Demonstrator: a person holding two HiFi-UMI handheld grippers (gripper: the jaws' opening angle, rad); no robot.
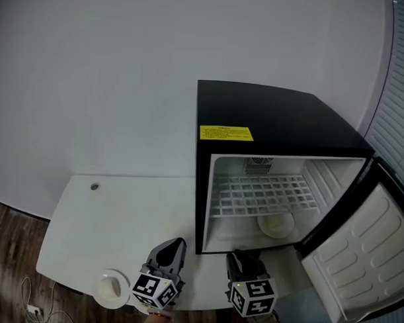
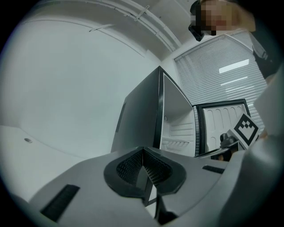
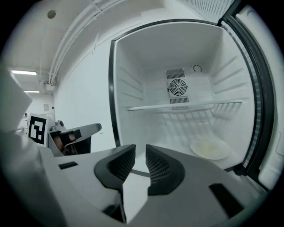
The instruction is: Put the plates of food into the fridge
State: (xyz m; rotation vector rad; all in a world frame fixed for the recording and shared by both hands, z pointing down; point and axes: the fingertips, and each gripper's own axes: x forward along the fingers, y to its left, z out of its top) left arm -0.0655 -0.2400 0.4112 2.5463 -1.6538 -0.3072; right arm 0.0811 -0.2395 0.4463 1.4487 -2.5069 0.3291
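Note:
A black mini fridge (image 1: 256, 113) stands on the white table (image 1: 121, 214) with its door (image 1: 364, 256) swung open to the right. One plate of pale food (image 1: 276, 225) lies on the fridge floor under the wire shelf (image 1: 264, 193); the right gripper view shows this plate (image 3: 209, 147) too. A second white plate (image 1: 111, 286) sits at the table's front left edge. My left gripper (image 1: 171, 252) hovers just right of that plate, its jaws shut and empty (image 2: 142, 153). My right gripper (image 1: 245, 262) faces the fridge opening, a narrow gap between its jaws (image 3: 140, 150), holding nothing.
A small round hole (image 1: 94, 186) marks the table's far left. The open door blocks the right side. Window blinds (image 1: 399, 111) run along the right wall. The table's curved front edge lies just below both grippers, with wooden floor (image 1: 7, 250) to the left.

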